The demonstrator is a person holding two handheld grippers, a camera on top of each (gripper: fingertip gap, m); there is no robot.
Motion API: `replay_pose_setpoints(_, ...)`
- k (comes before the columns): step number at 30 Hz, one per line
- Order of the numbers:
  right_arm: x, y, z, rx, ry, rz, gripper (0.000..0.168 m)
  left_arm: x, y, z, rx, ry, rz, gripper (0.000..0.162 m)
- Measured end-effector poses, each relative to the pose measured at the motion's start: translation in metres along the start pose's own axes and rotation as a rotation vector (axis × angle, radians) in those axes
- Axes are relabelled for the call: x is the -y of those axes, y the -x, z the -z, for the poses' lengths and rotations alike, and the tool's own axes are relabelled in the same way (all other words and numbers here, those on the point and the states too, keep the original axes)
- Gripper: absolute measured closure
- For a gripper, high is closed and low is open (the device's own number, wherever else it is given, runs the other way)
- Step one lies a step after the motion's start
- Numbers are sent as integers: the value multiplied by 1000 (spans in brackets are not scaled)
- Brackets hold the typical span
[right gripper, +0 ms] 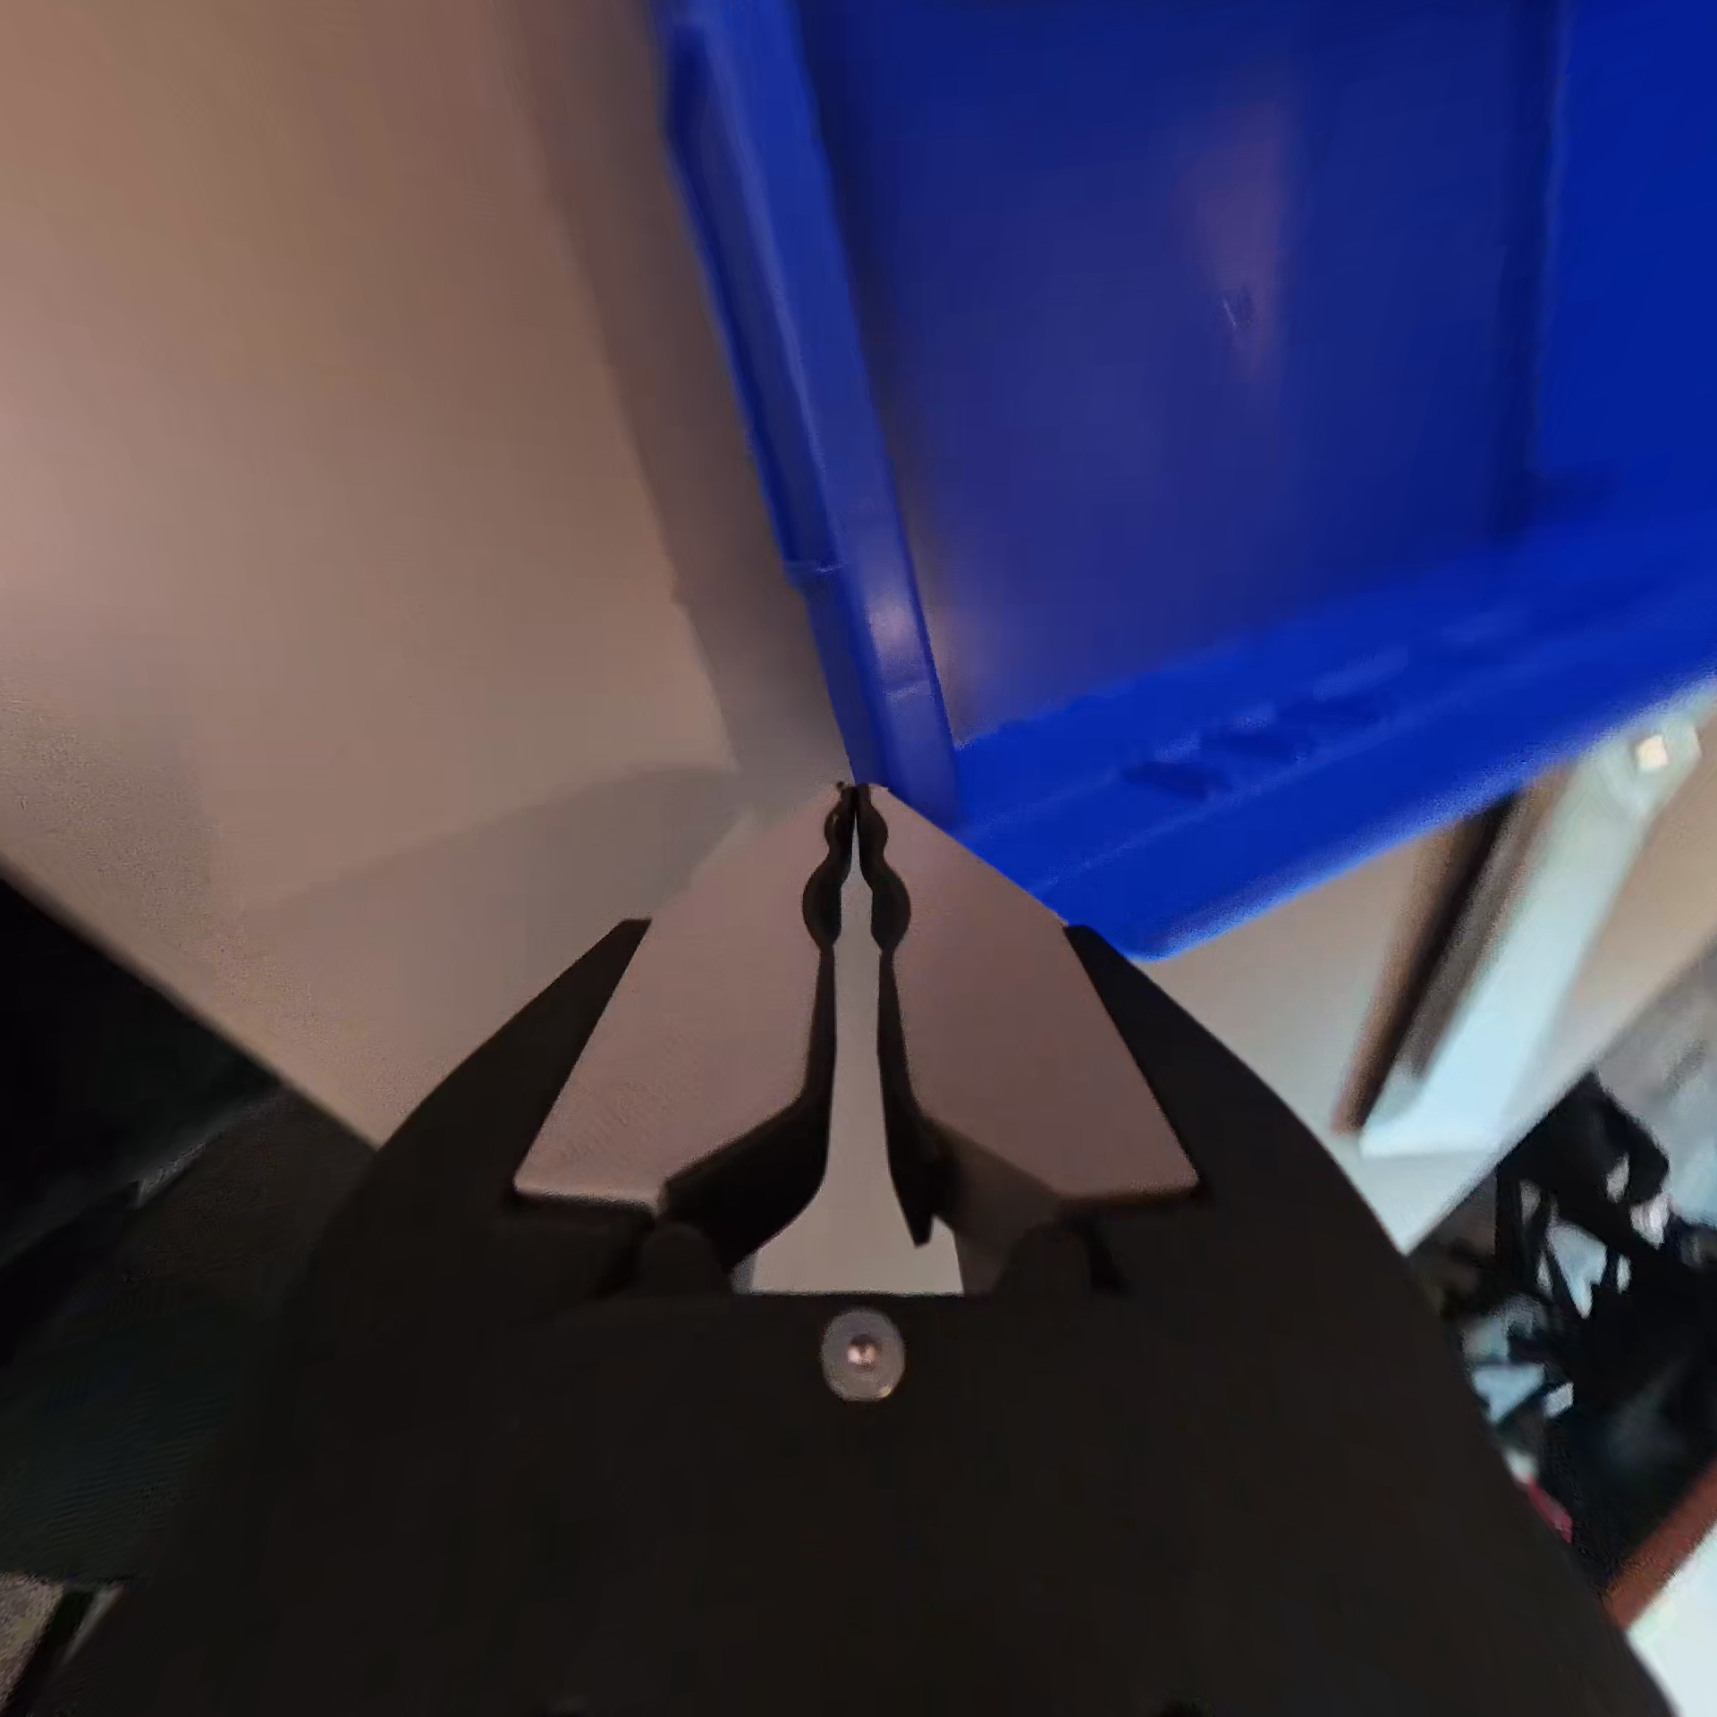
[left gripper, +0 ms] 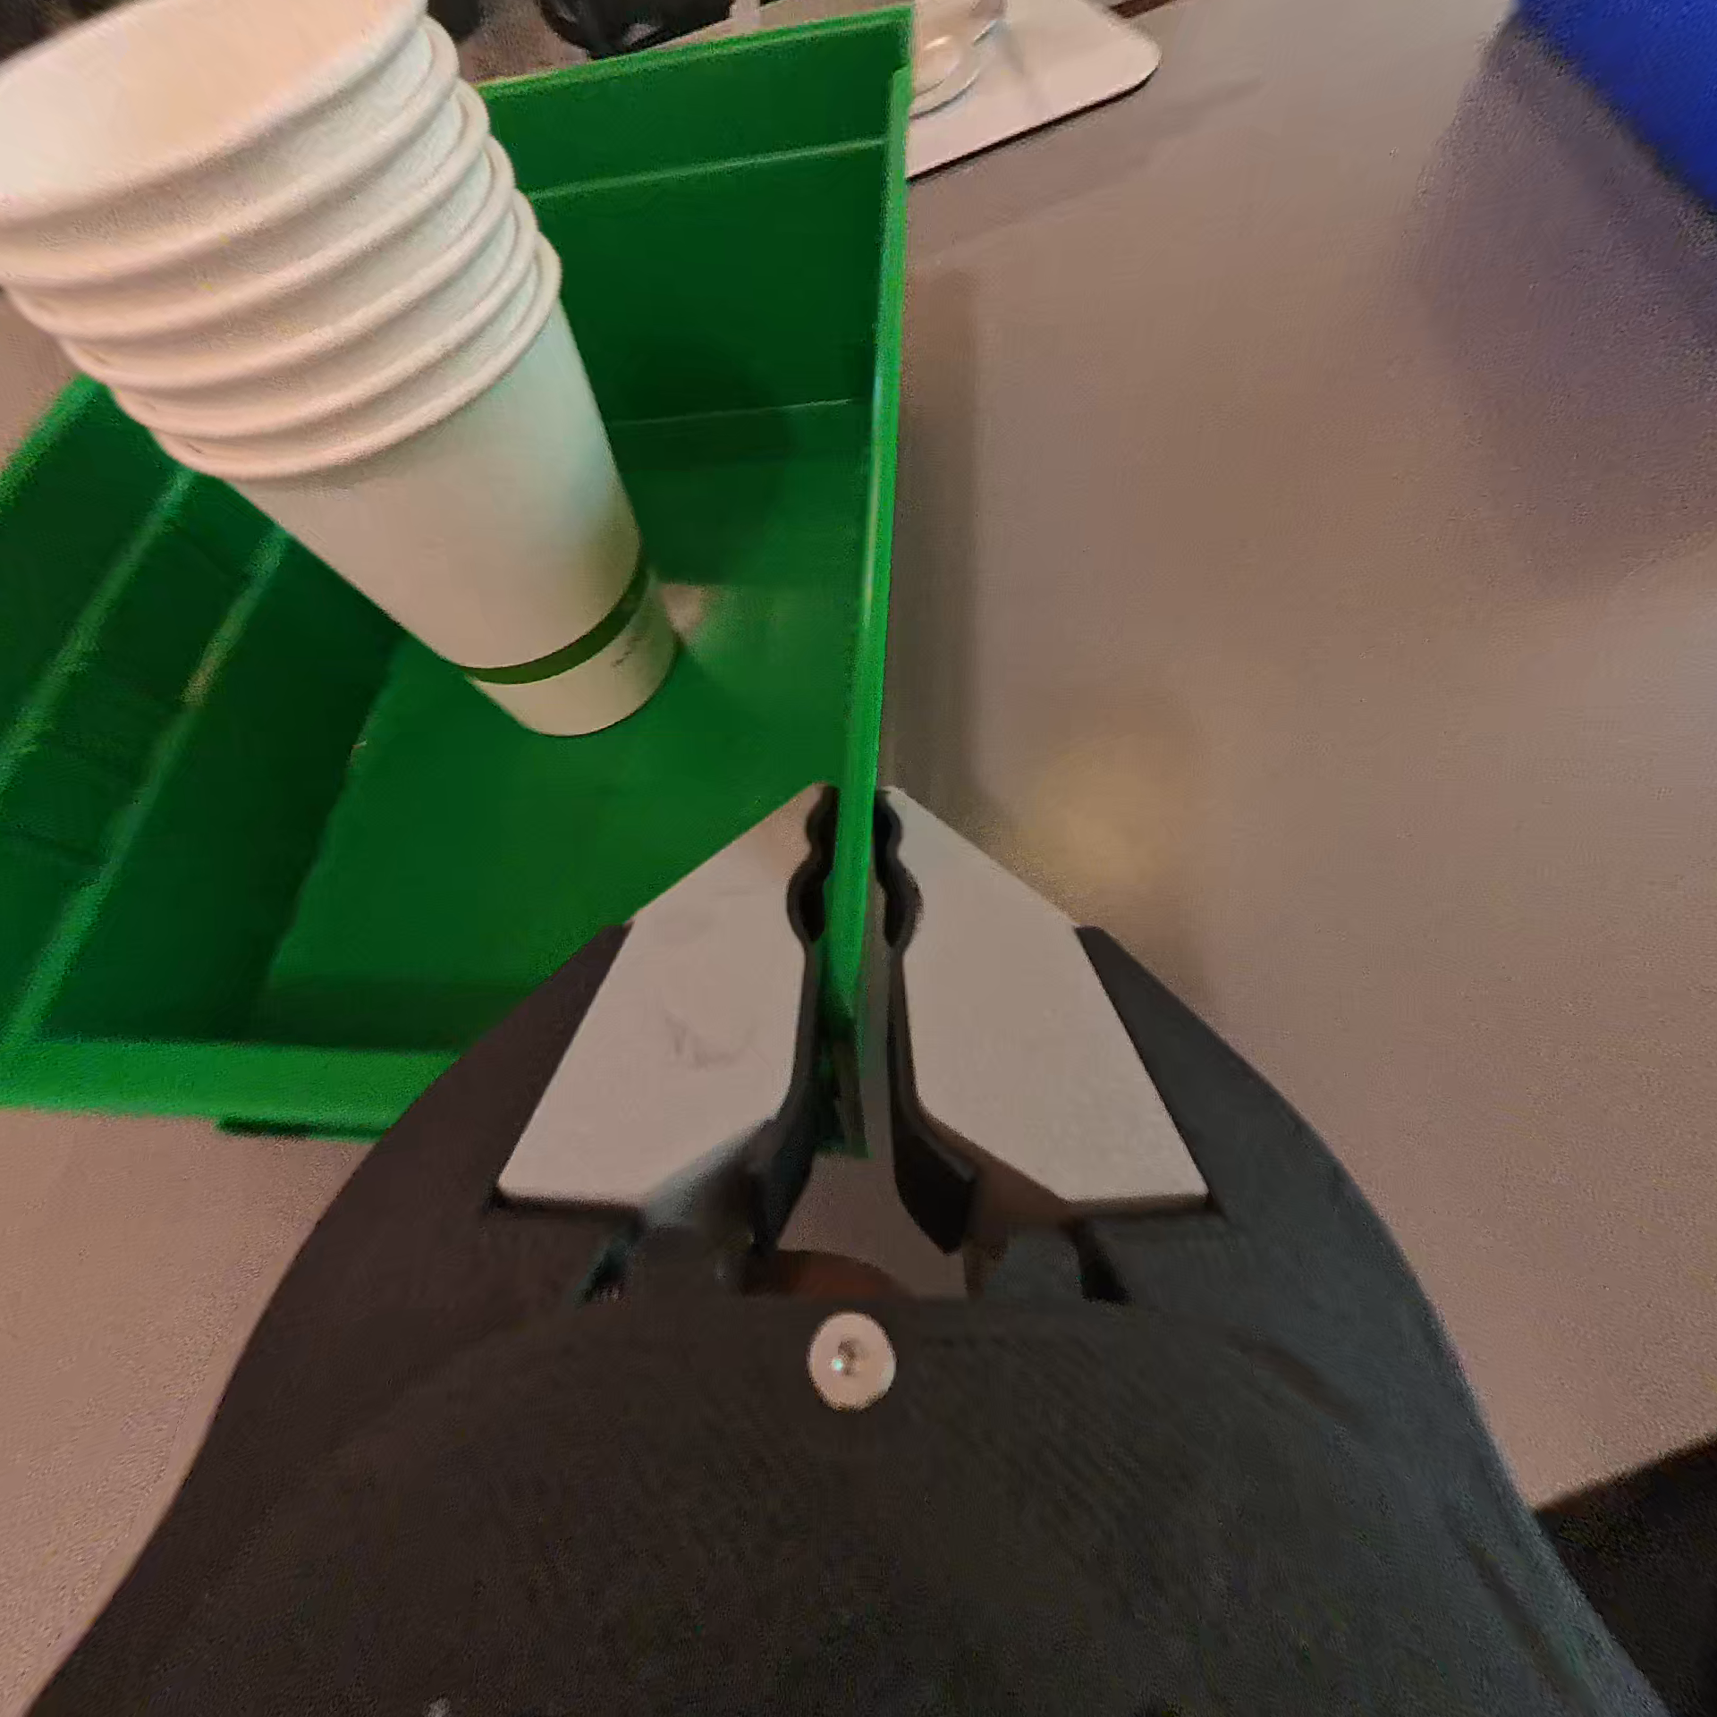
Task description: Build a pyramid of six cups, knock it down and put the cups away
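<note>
The left gripper (left gripper: pixel 853 808) has its jaws clamped on the wall of the green bin (left gripper: pixel 595 892), where the nested paper cups (left gripper: pixel 372 372) stand tilted. The right gripper (right gripper: pixel 853 799) has its jaws closed and empty beside a blue bin (right gripper: pixel 1208 418). The cups are probably light and easy to crush, so hold the stack gently at its side.

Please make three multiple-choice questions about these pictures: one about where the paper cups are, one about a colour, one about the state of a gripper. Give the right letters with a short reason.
1. Where is the stack of cups?
A. inside the green box
B. inside the blue box
C. on the bare table

2. What colour is the box nearest the right gripper?
A. red
B. blue
C. yellow

3. What is the left gripper doing?
A. wide open
B. holding a cup
C. shut on the green box's wall

Answers:
1 A: the stack's base rests on the green floor.
2 B: a blue corner sits by its tips.
3 C: the wall runs between its fingers.
</note>
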State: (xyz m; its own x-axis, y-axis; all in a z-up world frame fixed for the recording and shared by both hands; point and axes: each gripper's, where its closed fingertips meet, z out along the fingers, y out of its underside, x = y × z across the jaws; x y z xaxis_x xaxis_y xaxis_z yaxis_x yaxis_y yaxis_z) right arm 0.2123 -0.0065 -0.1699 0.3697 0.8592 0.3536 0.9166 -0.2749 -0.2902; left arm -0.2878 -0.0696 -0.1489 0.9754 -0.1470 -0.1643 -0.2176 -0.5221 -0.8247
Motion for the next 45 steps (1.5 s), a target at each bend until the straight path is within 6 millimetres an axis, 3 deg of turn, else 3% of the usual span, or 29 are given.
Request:
replay_pose_setpoints(3, -31, -41, -5, -51, 23, -156, 161, 9, -26, -1, -84, -35, 22, 152)
replay_pose_setpoints(5, -34, -51, 0, -42, -35, -239, 150, 16, -43, 1, -124, -50, -1, 146)
replay_pose_setpoints(8, 1, -37, 15, 15, -261, -239, 135, 45, -55, 15, -152, -170, 39, 141)
replay_pose_setpoints(10, 33, -20, 25, 49, -415, -221, 117, 62, -51, 27, -134, -230, 99, 132)
replay_pose_setpoints(12, 62, -5, 28, 60, -517, -203, 104, 59, -46, 24, -95, -174, 78, 117)
replay_pose_setpoints(14, 86, 7, 24, 53, -560, -177, 94, 40, -46, 8, -54, -43, 28, 105)
replay_pose_setpoints(16, 109, 18, 15, 63, -566, -159, 95, 25, -46, -7, -6, 34, -44, 116)
replay_pose_setpoints(17, 119, 21, 9, 62, -559, -153, 97, 25, -48, -11, 4, 21, -73, 148)
replay_pose_setpoints(21, 142, 12, -20, -41, -468, -117, 117, 30, -35, -21, 109, -3, -75, 158)
replay_pose_setpoints(23, 139, 3, -32, -78, -410, -109, 138, 32, -32, -23, 89, -20, -20, 159)
replay_pose_setpoints(27, 128, -3, -34, -32, -438, -157, 140, 28, -12, -22, 128, -42, 75, 158)
replay_pose_setpoints(33, 80, -35, -32, -140, -401, -216, 155, 24, 10, -21, 207, -85, 170, 159)
replay_pose_setpoints(36, 66, -43, -31, -140, -400, -263, 159, 26, 17, -27, 250, -71, 171, 159)
replay_pose_setpoints(41, 70, -47, -34, -138, -432, -307, 159, 34, 25, -40, 254, -63, 166, 159)
replay_pose_setpoints(45, 80, -42, -35, -40, -477, -379, 156, 31, 32, -40, 223, -68, 175, 159)
